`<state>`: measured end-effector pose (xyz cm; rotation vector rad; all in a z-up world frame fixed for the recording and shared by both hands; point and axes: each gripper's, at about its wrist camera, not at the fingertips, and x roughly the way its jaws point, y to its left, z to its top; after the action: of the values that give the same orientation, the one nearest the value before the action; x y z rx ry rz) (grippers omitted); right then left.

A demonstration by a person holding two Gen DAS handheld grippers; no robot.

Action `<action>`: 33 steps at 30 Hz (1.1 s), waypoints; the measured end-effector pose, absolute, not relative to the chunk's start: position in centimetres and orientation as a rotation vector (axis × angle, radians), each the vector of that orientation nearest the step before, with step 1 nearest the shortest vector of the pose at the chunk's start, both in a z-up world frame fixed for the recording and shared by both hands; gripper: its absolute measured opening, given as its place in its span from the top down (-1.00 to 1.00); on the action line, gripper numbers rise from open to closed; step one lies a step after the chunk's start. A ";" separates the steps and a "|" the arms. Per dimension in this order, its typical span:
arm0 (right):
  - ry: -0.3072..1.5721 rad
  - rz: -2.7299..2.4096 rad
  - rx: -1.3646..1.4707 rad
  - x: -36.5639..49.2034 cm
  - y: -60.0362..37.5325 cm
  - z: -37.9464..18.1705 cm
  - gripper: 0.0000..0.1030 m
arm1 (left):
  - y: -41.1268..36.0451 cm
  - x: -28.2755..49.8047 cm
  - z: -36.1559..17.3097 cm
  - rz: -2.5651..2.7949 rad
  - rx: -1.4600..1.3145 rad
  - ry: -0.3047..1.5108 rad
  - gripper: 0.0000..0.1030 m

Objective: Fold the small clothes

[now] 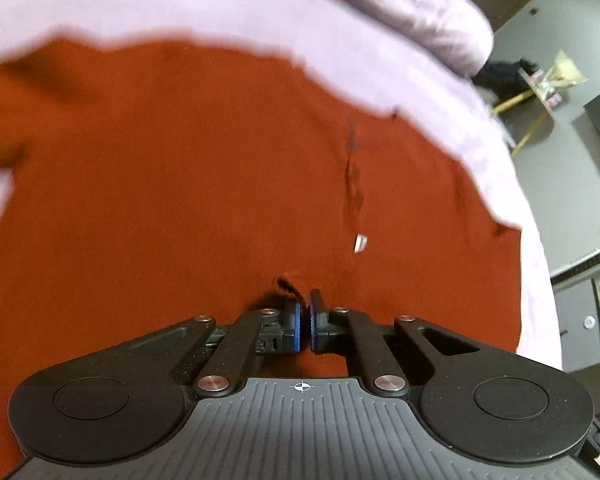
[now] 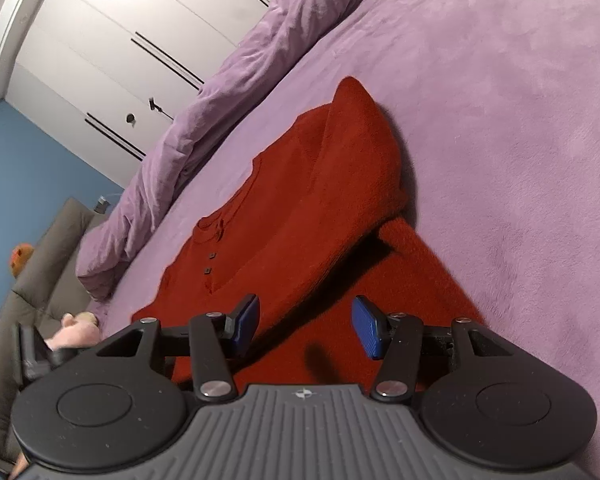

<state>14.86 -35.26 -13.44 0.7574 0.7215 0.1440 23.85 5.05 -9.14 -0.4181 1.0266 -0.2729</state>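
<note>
On bed [image 2: 500, 100], left tongs [image 1: 305, 320] pinching sweater [image 1: 180, 180] — right tongs [image 2: 306, 326] agape

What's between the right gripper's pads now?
Only red sweater fabric lying below the right gripper; its jaws stand apart, unclamped, seen in the right wrist view.

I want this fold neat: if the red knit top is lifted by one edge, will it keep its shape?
Probably not. The red knit top already drapes in soft folds, so it should sag. The plush purple blanket may drag at it.

Two wrist cameras over one bed
Left looks steeply down, close on the red top [image 1: 180, 180]; right looks shallower across it [image 2: 300, 208].
</note>
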 end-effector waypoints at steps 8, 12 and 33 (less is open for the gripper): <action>0.691 0.052 0.567 17.7 -34.9 -11.0 -0.01 | 7.0 26.4 -2.5 -0.097 -0.076 0.732 0.89; 0.714 0.028 0.465 21.0 -34.0 -10.7 -0.01 | 8.8 27.3 -3.1 -0.048 -0.047 0.730 0.89; 0.734 -0.230 0.111 33.3 -31.4 -13.5 0.89 | 7.3 32.2 -7.1 0.015 0.070 0.666 0.89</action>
<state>33.33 -31.42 -13.46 0.1113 0.7339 -0.2299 32.23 7.33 -7.07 0.0702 0.6659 0.0149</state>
